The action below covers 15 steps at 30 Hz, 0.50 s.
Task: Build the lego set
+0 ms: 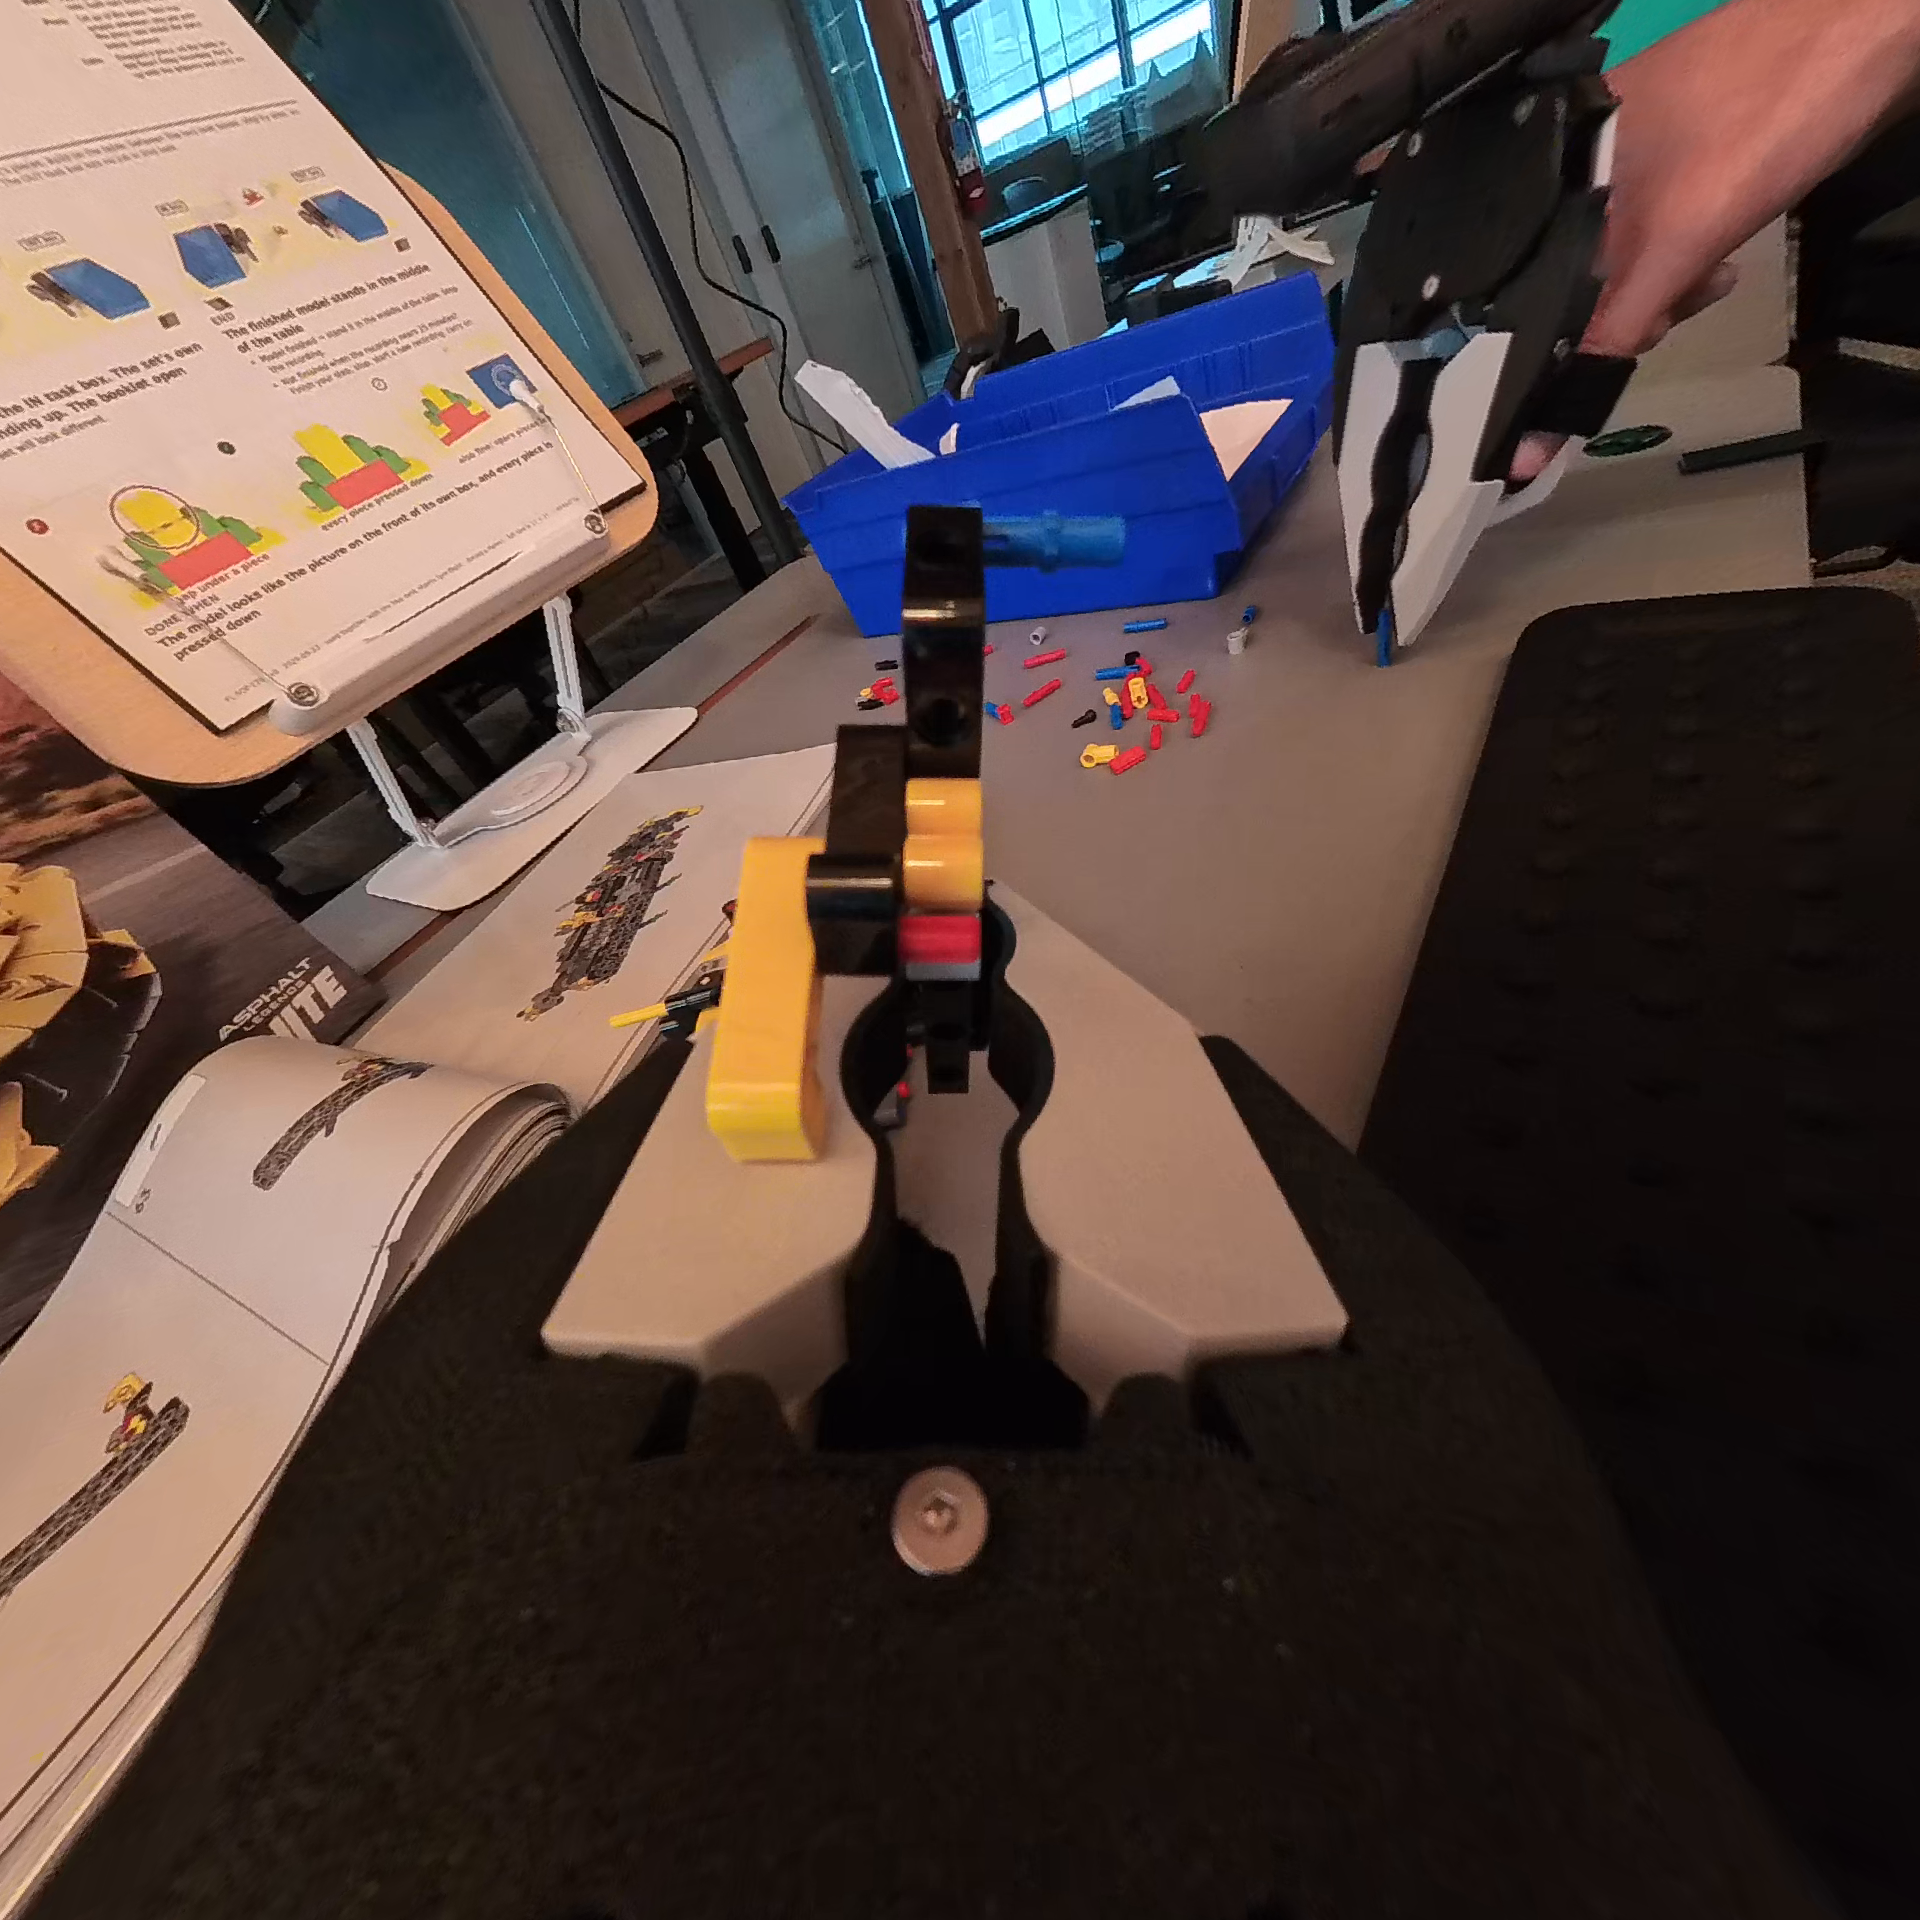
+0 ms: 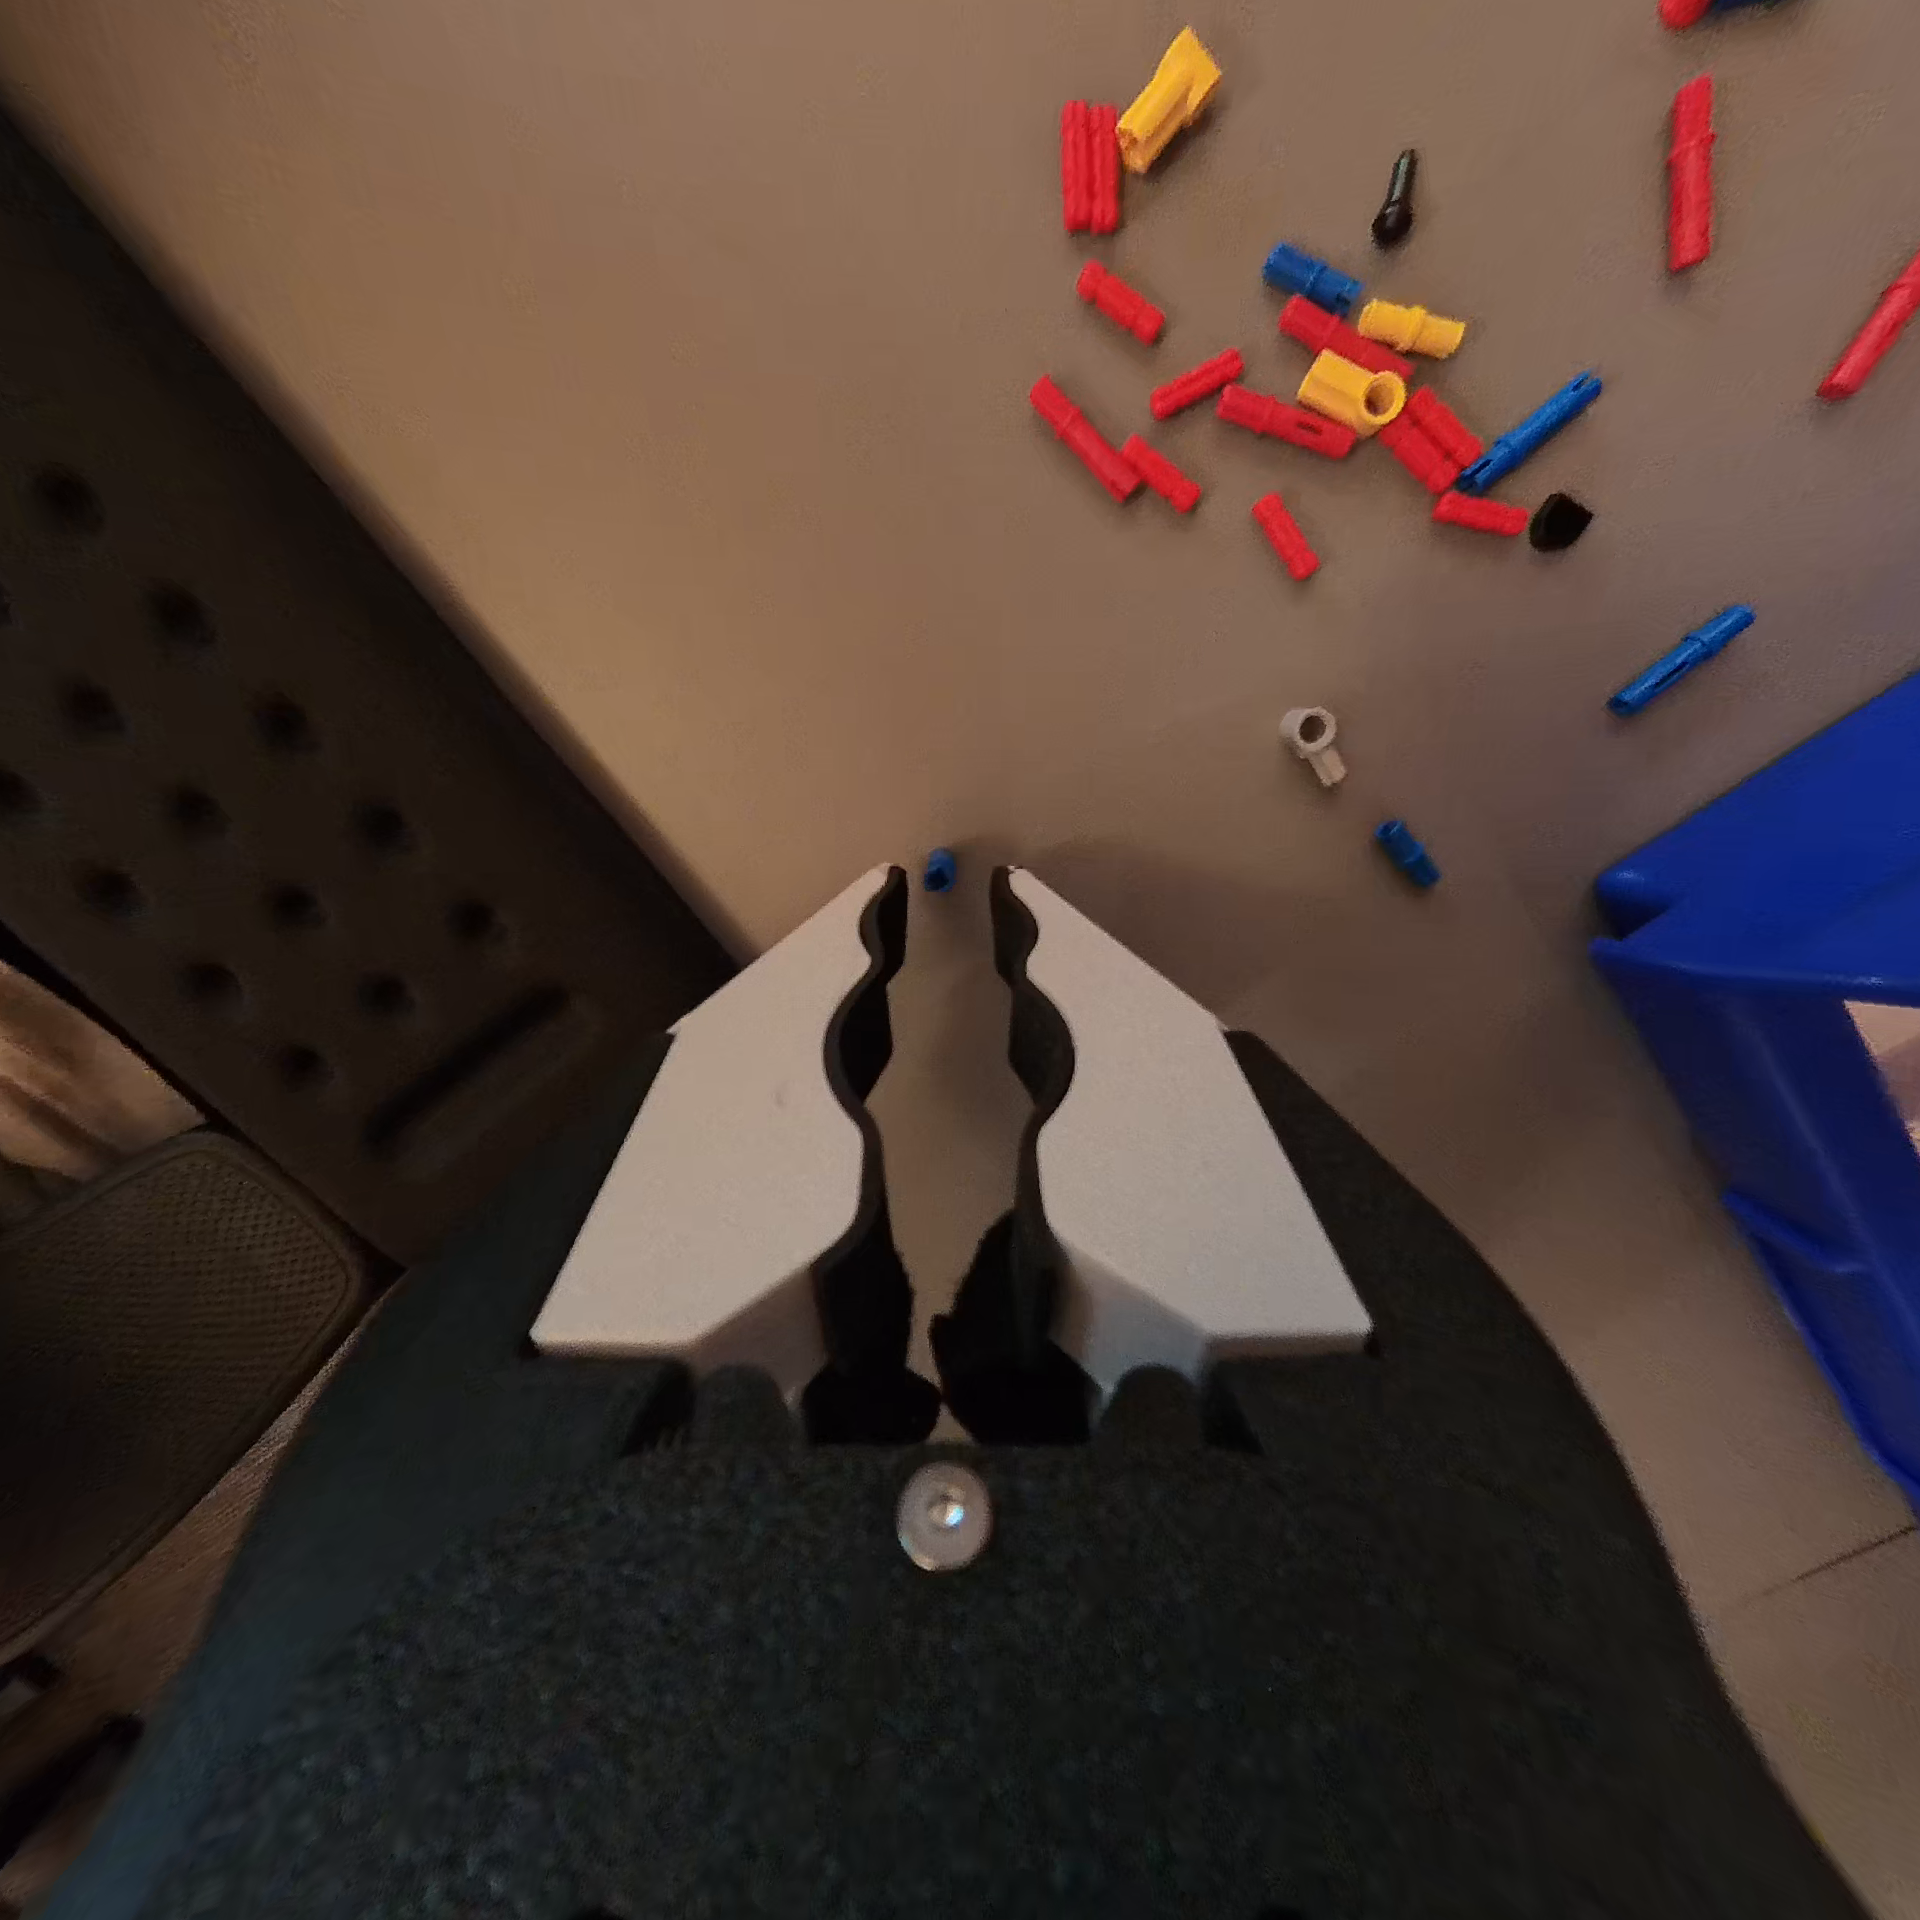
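Left hand-held gripper (image 1: 940, 997) clamped on upright lego assembly (image 1: 914, 831), long axis vertical.

- Left gripper (image 1: 940, 1023): two pale grey wedge-shaped plastic fingers (image 1: 1122, 1174) with wavy black inner pads, on a rough black body, one silver hex screw (image 1: 939, 1519) at lower centre.
- Right gripper (image 2: 945, 883): same build; a bare hand (image 1: 1704, 156) at upper right of the left wrist view.
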Motion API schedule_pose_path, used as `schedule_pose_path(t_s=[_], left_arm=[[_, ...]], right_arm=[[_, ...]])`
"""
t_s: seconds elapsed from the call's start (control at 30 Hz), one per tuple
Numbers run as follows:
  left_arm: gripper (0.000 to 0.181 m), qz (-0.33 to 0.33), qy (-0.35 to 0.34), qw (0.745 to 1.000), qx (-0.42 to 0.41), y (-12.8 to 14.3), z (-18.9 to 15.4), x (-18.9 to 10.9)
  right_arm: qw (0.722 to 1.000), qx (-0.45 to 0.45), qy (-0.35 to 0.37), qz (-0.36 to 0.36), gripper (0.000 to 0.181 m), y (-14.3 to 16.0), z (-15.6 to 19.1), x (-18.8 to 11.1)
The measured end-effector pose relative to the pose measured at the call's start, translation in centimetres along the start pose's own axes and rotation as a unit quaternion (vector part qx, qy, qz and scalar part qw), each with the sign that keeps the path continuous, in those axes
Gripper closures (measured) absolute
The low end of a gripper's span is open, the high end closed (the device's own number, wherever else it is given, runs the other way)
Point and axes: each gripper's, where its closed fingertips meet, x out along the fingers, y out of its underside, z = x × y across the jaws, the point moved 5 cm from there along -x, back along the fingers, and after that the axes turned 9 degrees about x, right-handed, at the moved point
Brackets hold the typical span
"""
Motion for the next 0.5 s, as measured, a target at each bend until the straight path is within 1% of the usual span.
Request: schedule_pose_path(t_s=[0.17, 0.2, 0.23, 0.27, 0.37, 0.43, 0.5], left_arm=[[0.172, 0.001, 0.001, 1.0, 0.002, 0.0, -0.1, 0.0], [0.172, 0.001, 0.001, 1.0, 0.003, 0.0, -0.1, 0.0], [0.172, 0.001, 0.001, 1.0, 0.003, 0.0, -0.1, 0.0], [0.172, 0.001, 0.002, 1.0, 0.002, 0.0, -0.1, 0.0], [0.173, -0.002, 0.004, 1.0, -0.007, 0.0, 0.0, 0.0], [0.172, -0.012, 0.01, 0.999, -0.029, -0.1, 0.2, -0.1], [0.172, -0.039, 0.027, 0.996, -0.081, -0.4, 0.6, -0.4]], right_arm=[[1.0, -0.008, -0.002, 0.007, 0.168, -0.3, 0.0, 0.3], [1.0, -0.01, -0.002, 0.007, 0.17, -0.3, 0.1, 0.4], [1.0, -0.01, -0.006, 0.011, 0.176, -0.3, 0.1, 0.5], [1.0, -0.009, -0.008, 0.015, 0.176, -0.3, 0.2, 0.6], [1.0, -0.012, 0.005, 0.013, 0.177, -0.4, 0.0, 0.5], [1.0, -0.014, 0.016, -0.006, 0.177, -0.9, 0.3, 0.0], [0.997, -0.029, 0.021, -0.065, 0.178, -2.6, 1.7, -1.3]])
